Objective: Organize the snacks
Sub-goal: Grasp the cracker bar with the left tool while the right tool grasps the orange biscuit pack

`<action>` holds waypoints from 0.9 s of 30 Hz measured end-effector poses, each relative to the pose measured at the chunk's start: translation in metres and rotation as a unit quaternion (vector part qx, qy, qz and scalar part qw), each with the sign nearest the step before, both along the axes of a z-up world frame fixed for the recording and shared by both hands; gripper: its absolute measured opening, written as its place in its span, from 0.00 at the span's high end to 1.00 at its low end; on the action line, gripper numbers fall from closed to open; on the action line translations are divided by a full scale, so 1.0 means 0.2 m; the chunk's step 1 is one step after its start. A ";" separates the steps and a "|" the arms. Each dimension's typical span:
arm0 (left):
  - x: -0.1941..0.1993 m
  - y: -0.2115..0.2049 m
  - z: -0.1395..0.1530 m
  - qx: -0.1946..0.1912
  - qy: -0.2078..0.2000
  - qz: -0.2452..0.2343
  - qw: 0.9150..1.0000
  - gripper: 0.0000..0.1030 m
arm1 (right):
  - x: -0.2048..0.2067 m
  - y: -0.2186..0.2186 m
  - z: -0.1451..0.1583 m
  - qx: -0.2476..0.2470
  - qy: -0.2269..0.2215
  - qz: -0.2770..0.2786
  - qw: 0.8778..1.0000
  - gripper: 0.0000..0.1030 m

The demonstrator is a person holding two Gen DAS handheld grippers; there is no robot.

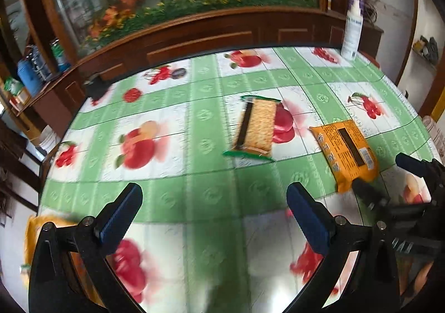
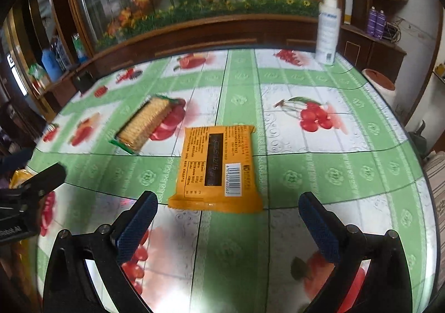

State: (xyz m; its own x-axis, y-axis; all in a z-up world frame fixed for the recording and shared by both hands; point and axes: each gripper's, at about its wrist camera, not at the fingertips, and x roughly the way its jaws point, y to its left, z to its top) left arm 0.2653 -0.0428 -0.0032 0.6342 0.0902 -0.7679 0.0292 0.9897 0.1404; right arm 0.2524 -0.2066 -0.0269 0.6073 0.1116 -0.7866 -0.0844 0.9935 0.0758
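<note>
Orange snack packet [image 2: 216, 167] flat, back-side up, beside green-edged cracker pack [image 2: 146, 123], apart.

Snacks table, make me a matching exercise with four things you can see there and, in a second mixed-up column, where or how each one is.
Things:
1. orange packet
2. cracker pack
3. spray bottle
4. right tool

States:
A. standing upright at the far edge of the table
B. jaws wide open, nothing between them
C. lying flat with its barcode side up
D. green-edged clear wrap, lying left of the orange one

Pairs: 1-C, 2-D, 3-A, 4-B
</note>
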 end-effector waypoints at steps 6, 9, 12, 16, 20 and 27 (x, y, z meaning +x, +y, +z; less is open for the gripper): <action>0.18 -0.03 -0.06 -0.002 0.000 0.008 1.000 0.00 | 0.09 0.10 -0.09 -0.045 0.014 0.012 0.999 0.01; 0.27 -0.01 -0.10 -0.018 0.003 0.022 1.000 0.00 | 0.12 0.12 -0.11 -0.057 0.015 0.012 0.998 0.00; 0.32 0.02 -0.16 -0.038 0.017 0.033 0.999 0.00 | 0.13 0.12 -0.11 -0.056 0.013 0.013 0.998 0.00; 0.34 0.02 -0.19 -0.048 0.016 0.032 0.998 0.00 | 0.17 0.13 -0.12 -0.059 0.023 0.010 0.998 0.00; 0.38 0.01 -0.19 -0.065 0.015 0.037 0.997 0.00 | 0.20 0.15 -0.14 -0.052 0.037 0.025 0.998 0.00; 0.44 -0.01 -0.29 -0.076 0.040 0.041 0.995 0.00 | 0.21 0.16 -0.15 -0.051 0.041 0.033 0.997 0.01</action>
State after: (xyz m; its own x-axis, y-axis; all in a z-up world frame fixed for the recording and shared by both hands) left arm 0.3532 -0.0454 -0.0617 0.5656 0.0179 -0.8245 -0.0478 0.9988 -0.0111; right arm 0.2954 -0.1753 -0.0562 0.5342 0.0659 -0.8428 -0.1484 0.9888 -0.0167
